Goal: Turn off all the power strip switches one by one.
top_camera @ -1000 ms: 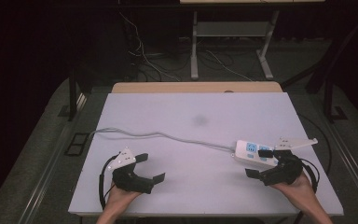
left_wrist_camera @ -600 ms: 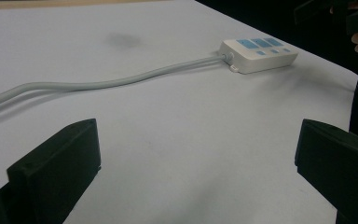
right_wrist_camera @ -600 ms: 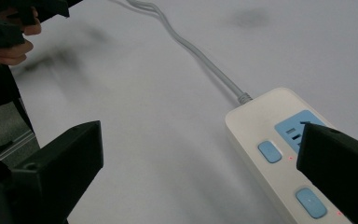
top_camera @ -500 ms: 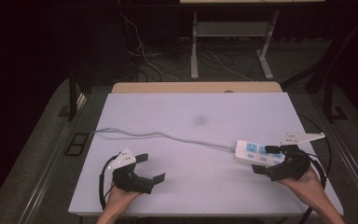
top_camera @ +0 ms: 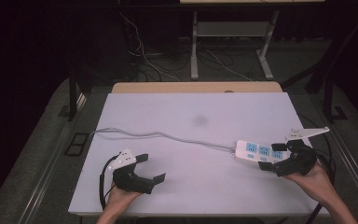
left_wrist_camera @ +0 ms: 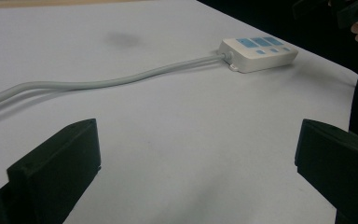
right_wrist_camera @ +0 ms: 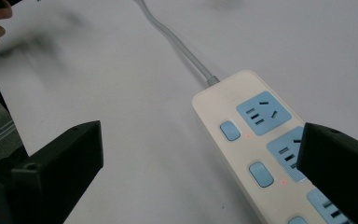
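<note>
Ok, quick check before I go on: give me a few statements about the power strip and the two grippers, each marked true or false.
1. The power strip lies at the table's right side, beside the right gripper. True.
2. The left gripper is clamped on the cable. False: its jaws stand open over bare table, apart from the cable.
3. The strip has blue sockets and blue buttons. True.
4. A plug sits in one of the sockets. False: the visible sockets are empty.
5. The right gripper's jaws are shut. False: they stand wide open, over the strip.
</note>
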Demonstrator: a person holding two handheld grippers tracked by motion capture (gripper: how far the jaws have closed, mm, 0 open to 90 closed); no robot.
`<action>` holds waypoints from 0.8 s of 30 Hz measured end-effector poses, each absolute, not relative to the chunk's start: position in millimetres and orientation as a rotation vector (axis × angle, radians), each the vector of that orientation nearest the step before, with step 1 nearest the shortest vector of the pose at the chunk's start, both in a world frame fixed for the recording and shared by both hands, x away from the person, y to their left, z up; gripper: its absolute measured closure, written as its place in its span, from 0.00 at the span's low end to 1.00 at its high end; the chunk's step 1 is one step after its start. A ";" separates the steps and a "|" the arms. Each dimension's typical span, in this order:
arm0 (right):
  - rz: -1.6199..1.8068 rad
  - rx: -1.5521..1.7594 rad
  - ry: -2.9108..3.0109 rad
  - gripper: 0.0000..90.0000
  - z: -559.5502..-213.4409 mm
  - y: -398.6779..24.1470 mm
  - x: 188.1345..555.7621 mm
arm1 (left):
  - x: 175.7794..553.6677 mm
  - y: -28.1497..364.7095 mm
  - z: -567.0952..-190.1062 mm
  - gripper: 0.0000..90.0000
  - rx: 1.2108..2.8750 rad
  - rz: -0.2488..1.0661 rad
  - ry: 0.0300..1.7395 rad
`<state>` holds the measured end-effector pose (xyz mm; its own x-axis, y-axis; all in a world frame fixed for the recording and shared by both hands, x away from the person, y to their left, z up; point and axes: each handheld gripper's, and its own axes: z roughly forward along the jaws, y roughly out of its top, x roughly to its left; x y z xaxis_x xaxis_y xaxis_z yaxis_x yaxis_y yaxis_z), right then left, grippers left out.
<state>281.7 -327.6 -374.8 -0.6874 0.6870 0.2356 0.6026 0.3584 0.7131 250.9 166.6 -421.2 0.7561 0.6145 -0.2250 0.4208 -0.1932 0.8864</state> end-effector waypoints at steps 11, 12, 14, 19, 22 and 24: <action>1.191 1.215 2.526 0.00 -378.5 -333.5 284.3 | 250.8 166.5 -421.4 0.00 1.828 0.211 0.801; 1.184 1.219 2.527 0.00 -378.9 -334.1 284.5 | 250.9 166.4 -421.6 0.00 1.829 0.209 0.801; 1.161 1.225 2.531 0.00 -379.8 -335.7 285.3 | 250.9 166.4 -421.8 0.00 1.830 0.207 0.801; 1.103 1.253 2.546 0.00 -380.8 -341.1 287.6 | 251.0 166.7 -421.9 0.00 1.829 0.206 0.804; 1.086 1.260 2.545 0.00 -381.2 -345.3 288.3 | 251.1 166.4 -422.2 0.00 1.830 0.206 0.805; 1.059 1.275 2.543 0.03 -382.5 -349.0 288.7 | 251.1 166.2 -422.3 0.00 1.832 0.206 0.803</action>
